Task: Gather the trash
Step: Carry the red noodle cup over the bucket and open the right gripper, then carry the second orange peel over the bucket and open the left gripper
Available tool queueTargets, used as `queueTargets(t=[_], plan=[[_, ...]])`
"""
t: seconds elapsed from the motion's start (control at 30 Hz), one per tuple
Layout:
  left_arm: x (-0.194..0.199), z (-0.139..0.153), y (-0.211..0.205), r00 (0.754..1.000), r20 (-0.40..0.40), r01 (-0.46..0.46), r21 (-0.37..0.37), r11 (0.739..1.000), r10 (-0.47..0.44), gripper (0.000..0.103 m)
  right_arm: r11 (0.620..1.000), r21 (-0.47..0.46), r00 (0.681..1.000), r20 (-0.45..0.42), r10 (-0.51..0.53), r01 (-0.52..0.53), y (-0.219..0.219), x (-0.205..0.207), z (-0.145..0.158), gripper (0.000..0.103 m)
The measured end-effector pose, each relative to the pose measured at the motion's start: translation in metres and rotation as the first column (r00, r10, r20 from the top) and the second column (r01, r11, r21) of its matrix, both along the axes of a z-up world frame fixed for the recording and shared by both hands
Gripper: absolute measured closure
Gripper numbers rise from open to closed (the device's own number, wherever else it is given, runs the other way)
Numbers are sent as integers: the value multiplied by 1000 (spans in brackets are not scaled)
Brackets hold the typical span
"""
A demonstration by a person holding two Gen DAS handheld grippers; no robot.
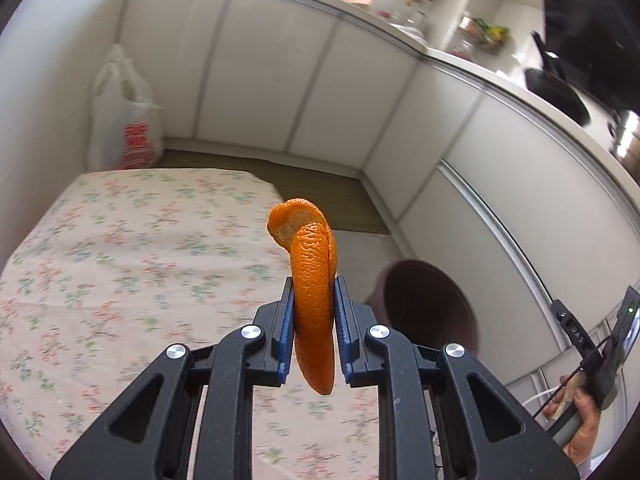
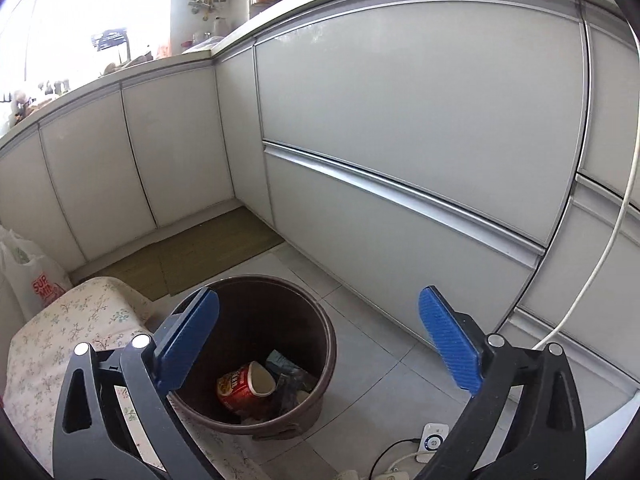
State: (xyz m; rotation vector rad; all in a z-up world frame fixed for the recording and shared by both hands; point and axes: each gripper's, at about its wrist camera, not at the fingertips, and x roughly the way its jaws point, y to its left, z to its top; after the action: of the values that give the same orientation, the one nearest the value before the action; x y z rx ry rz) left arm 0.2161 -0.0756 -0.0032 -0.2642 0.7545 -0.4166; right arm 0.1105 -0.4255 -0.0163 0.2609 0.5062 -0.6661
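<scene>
Left gripper [image 1: 313,312]: blue pads clamped on a strip of orange peel [image 1: 312,276]. The peel stands upright between the pads, its top curled over above the fingertips and its lower end hanging below them. Gripper and peel are held above a table with a floral cloth [image 1: 120,260], close to its right edge.

Just right of the peel and beyond the table edge, the left view shows the rim of a brown bin [image 1: 428,308], blurred. At the lower right of that view a hand [image 1: 580,428] grips the handle of the other tool.

Right gripper [image 2: 320,344]: jaws wide apart, nothing between the pads. It hangs above the bin [image 2: 320,400], which stands on a grey tile floor [image 2: 380,340] beside the corner of the cloth-covered table. Inside the bin lie a red cup [image 2: 244,388] on its side and dark wrappers [image 2: 292,384]; their kind cannot be told.

On the floor near the bin: a white device [image 2: 432,440] with cables.

Farther back: a tan mat [image 2: 200,256] along the base of white cabinets [image 2: 400,120], and a white plastic bag [image 1: 124,120] with red print in the corner by the wall. The worktop above carries clutter, too blurred to identify.
</scene>
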Motion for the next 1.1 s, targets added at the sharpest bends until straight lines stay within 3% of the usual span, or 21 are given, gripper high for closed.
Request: queueTargets(t=[0.13,0.3,0.47,0.63,0.77,0.9,0.97,1.03,1.1], plan=[[7,3,-65,995,-3,96,-25,995,-96,85,1000,-10,999,-27,-17,16,-14,0,-2,7],[11,12,-141,978,36,204,17,979,-205,83,998,-39,998,-39,-50,48,-31,-11,-1,7],[22,8,-194,964,4,267,31,963,-268,82,995,14,995,-33,-98,98,-52,-21,-4,7],[35,1,-222,961,-45,275,51,960,-272,76,993,46,993,-39,-107,109,-62,-25,-8,7],[30,4,-215,968,-35,252,66,966,-250,66,995,44,995,-35,-91,92,-58,-24,-7,7],[7,19,-195,986,37,155,190,969,-165,62,998,34,998,-8,-59,59,-45,-23,0,7],[-18,35,-176,986,149,30,289,957,-76,47,1000,26,1000,15,-16,15,-31,-22,5,7],[-49,56,-152,952,305,-117,327,938,12,11,999,16,999,33,32,-32,-14,-23,10,7],[-85,75,-121,879,467,-253,290,923,94,6,996,1,995,46,86,-86,10,-26,18,7]])
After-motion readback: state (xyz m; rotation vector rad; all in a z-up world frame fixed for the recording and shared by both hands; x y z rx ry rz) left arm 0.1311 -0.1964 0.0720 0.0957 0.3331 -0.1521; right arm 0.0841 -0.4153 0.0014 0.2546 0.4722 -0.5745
